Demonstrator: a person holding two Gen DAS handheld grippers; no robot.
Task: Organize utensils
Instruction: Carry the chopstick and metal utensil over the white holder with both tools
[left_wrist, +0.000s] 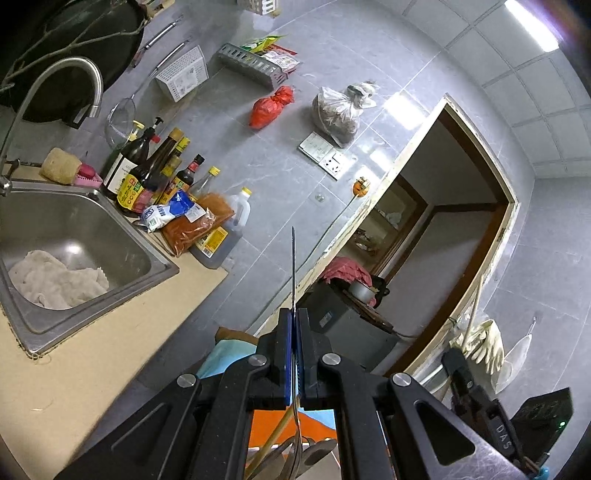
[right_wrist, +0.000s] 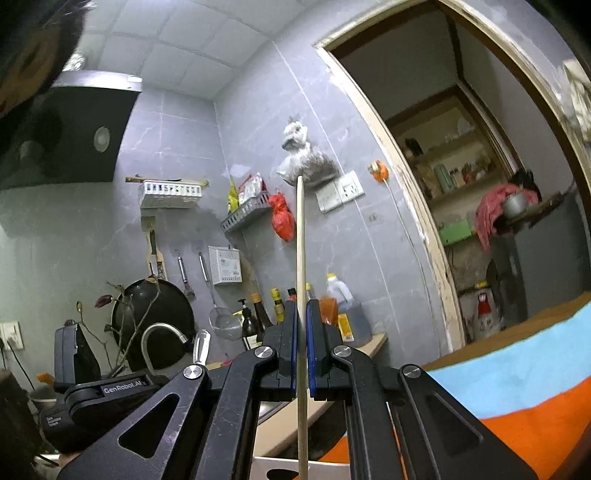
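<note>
In the left wrist view my left gripper (left_wrist: 294, 314) is shut on a thin metal utensil (left_wrist: 293, 266), seen edge-on, with its slim end sticking forward past the pads. Under the gripper lie more metal utensils (left_wrist: 295, 456) and a wooden chopstick (left_wrist: 267, 443), partly hidden by the fingers. In the right wrist view my right gripper (right_wrist: 302, 306) is shut on a long wooden chopstick (right_wrist: 300, 240) that runs upright through the pads. Its lower end reaches down to a white holder (right_wrist: 275, 469) at the bottom edge.
A steel sink (left_wrist: 92, 221) with a cloth and a curved tap (left_wrist: 74, 70) lies on the left, with sauce bottles (left_wrist: 155, 173) behind it on the beige counter (left_wrist: 110, 332). An orange and blue cloth (right_wrist: 517, 387) covers the near surface. An open doorway (right_wrist: 480, 184) stands to the right.
</note>
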